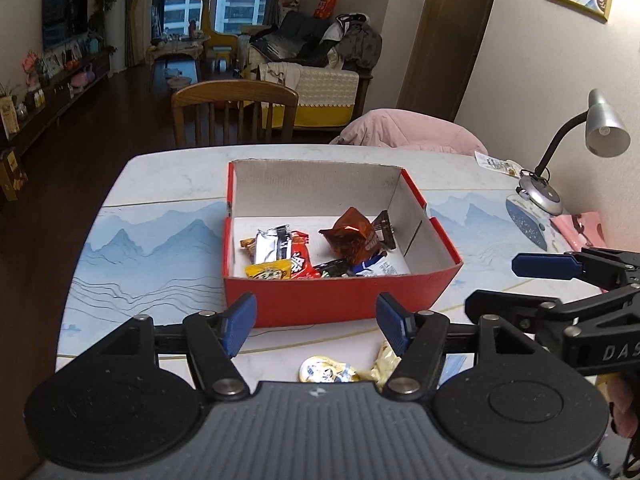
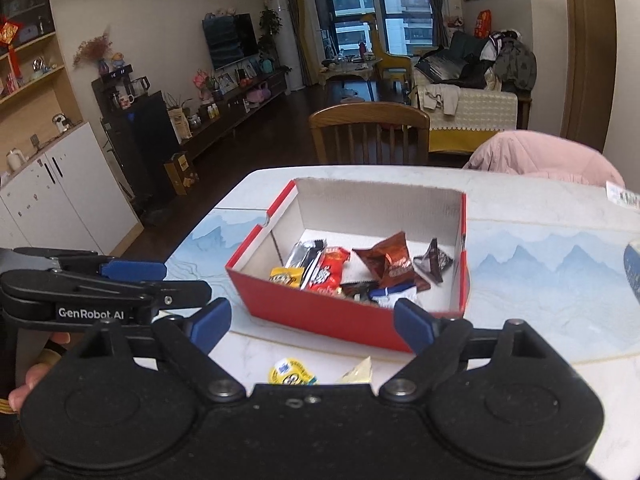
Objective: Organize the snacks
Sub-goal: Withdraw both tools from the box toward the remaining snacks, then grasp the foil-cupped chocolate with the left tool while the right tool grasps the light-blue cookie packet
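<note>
A red cardboard box [image 1: 340,300] [image 2: 320,312] stands on the table and holds several snack packets, among them a brown foil bag [image 1: 352,236] [image 2: 390,260] and a red packet [image 1: 300,262] [image 2: 330,268]. On the table in front of the box lie a round yellow snack [image 1: 326,370] [image 2: 290,372] and a pale yellow packet [image 1: 384,364] [image 2: 358,372]. My left gripper [image 1: 316,324] is open and empty, hovering above these two loose snacks. My right gripper [image 2: 312,320] is open and empty, just before the box's front wall. Each gripper shows at the other view's edge.
The table [image 1: 160,248] has a blue mountain-print cover. A desk lamp [image 1: 600,128] stands at the right, with a pink item [image 1: 580,232] below it. A wooden chair [image 1: 236,116] and a pink jacket [image 1: 412,128] sit behind the far edge.
</note>
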Demonstrator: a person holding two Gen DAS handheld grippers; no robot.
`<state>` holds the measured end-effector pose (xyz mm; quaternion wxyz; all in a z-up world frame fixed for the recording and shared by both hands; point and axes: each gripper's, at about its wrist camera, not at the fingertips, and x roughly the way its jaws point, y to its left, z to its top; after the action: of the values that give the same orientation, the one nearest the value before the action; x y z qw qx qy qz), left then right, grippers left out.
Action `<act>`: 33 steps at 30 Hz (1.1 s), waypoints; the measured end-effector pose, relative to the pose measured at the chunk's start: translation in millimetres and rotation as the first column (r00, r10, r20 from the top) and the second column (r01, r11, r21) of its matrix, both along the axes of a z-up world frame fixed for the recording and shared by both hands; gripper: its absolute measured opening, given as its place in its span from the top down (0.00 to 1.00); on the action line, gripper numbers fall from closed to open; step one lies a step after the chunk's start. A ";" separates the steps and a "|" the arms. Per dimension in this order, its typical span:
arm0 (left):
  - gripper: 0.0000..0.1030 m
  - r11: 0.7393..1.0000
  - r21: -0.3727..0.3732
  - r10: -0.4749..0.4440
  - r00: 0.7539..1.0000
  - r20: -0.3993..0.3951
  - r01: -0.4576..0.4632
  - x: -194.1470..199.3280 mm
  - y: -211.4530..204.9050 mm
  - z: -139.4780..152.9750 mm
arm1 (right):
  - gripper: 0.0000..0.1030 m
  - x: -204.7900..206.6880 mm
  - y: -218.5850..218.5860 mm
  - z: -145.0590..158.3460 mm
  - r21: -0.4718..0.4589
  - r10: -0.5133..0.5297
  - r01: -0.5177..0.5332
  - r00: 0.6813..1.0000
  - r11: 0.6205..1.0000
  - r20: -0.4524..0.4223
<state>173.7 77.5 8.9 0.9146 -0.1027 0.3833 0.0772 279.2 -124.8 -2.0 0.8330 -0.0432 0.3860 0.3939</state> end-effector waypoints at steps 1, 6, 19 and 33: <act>0.34 1.000 -0.001 -0.002 1.000 0.004 0.002 -3.3 -0.6 -0.6 | 0.14 -1.5 -2.7 -1.4 0.007 -0.004 0.004 1.000 1.000 -0.007; 0.22 1.000 -0.010 0.004 1.000 0.031 -0.004 -16.4 -3.0 -3.5 | 0.02 -10.6 -16.4 -6.7 0.036 -0.030 0.030 0.999 0.999 -0.013; 0.21 0.999 -0.033 -0.001 0.999 -0.036 0.000 -29.2 -10.6 -47.2 | 0.00 -27.5 -39.0 -50.6 -0.041 -0.034 0.032 0.999 0.999 -0.041; 0.21 0.999 -0.021 -0.043 0.979 -0.201 0.039 -13.8 -21.9 -110.1 | 0.01 -0.7 -48.4 -118.6 -0.212 0.000 -0.023 0.994 0.977 -0.106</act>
<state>159.9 55.6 -101.3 0.8717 -0.0943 0.4765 0.0651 278.5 -173.2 -120.6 0.7999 -0.1135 0.4689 0.3570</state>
